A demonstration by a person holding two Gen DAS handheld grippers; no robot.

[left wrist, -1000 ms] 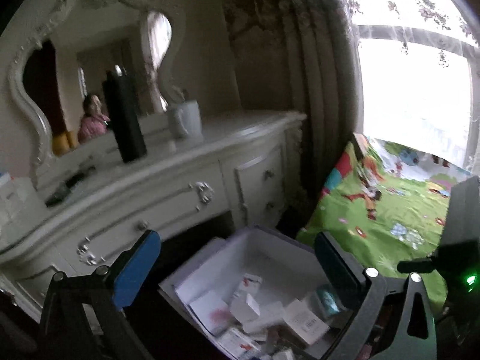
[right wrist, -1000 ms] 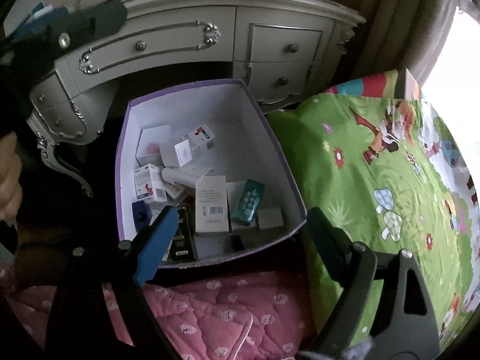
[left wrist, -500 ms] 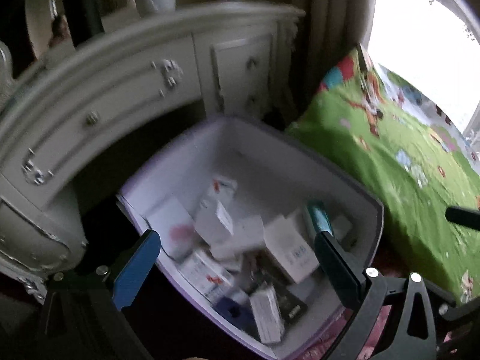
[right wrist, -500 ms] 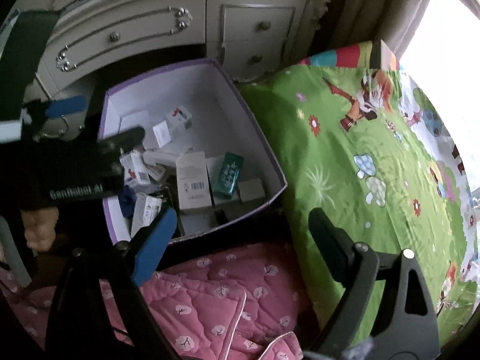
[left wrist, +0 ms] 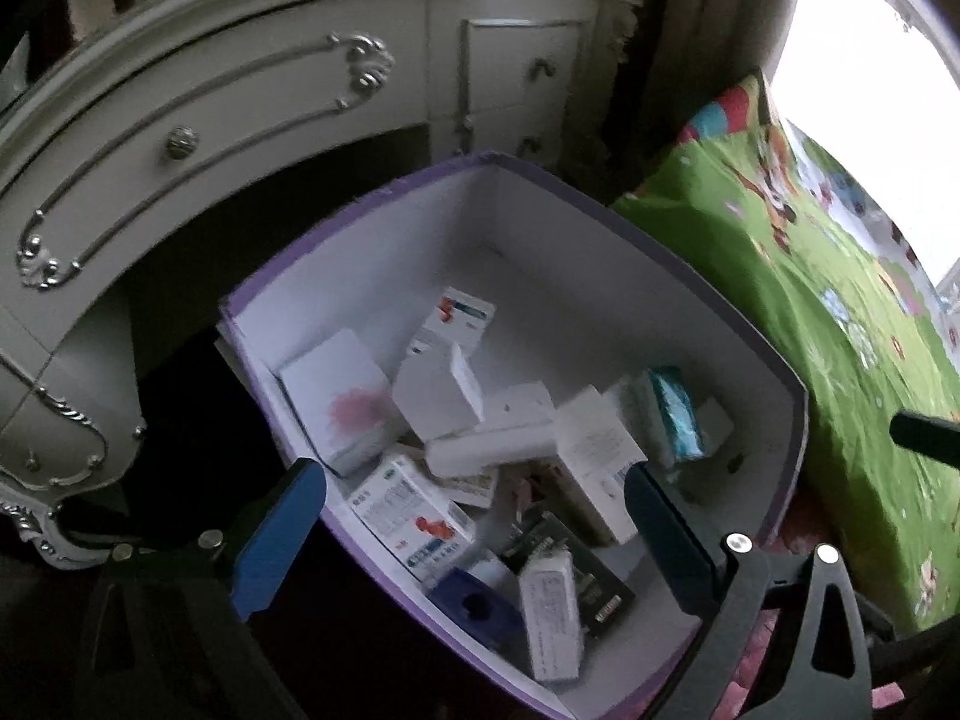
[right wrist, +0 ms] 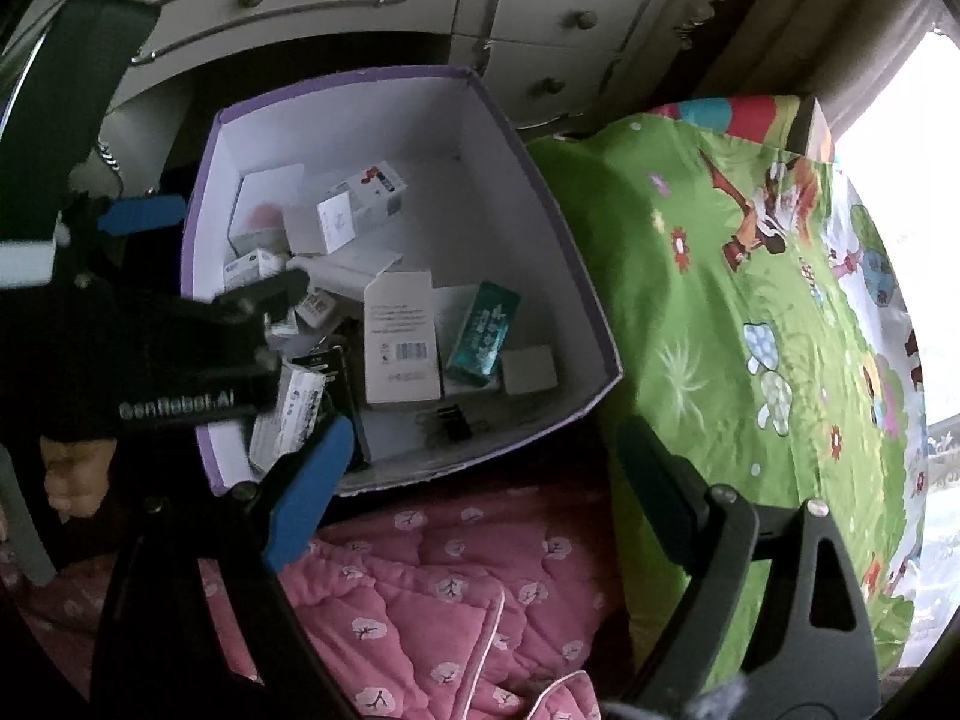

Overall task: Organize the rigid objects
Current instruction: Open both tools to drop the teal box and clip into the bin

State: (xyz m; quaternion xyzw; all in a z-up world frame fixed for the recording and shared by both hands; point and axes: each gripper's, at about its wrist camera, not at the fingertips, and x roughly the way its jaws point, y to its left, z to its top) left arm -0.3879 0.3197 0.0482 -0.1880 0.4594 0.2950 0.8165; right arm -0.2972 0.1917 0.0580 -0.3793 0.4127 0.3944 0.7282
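A purple-edged white box [left wrist: 600,222] [right wrist: 540,192] stands on the floor and holds several small cartons: a white one with a pink blot [left wrist: 342,402], a teal packet [left wrist: 675,414] [right wrist: 483,333], a tall white carton with a barcode [right wrist: 399,336], a blue box [left wrist: 474,606]. My left gripper [left wrist: 474,516] is open and empty, hovering over the near part of the box; it also shows in the right wrist view [right wrist: 198,264] above the box's left side. My right gripper [right wrist: 480,474] is open and empty, above the box's front rim.
A white dresser [left wrist: 252,96] [right wrist: 540,6] with drawers stands behind the box. A green cartoon-print bedspread [left wrist: 828,312] [right wrist: 750,276] lies to the right. A pink quilt [right wrist: 432,588] lies in front of the box. A bright window is at far right.
My left gripper tilted down from the dresser top and mirror and moved over the box. My right gripper drew back slightly; the box shifted up in its view.
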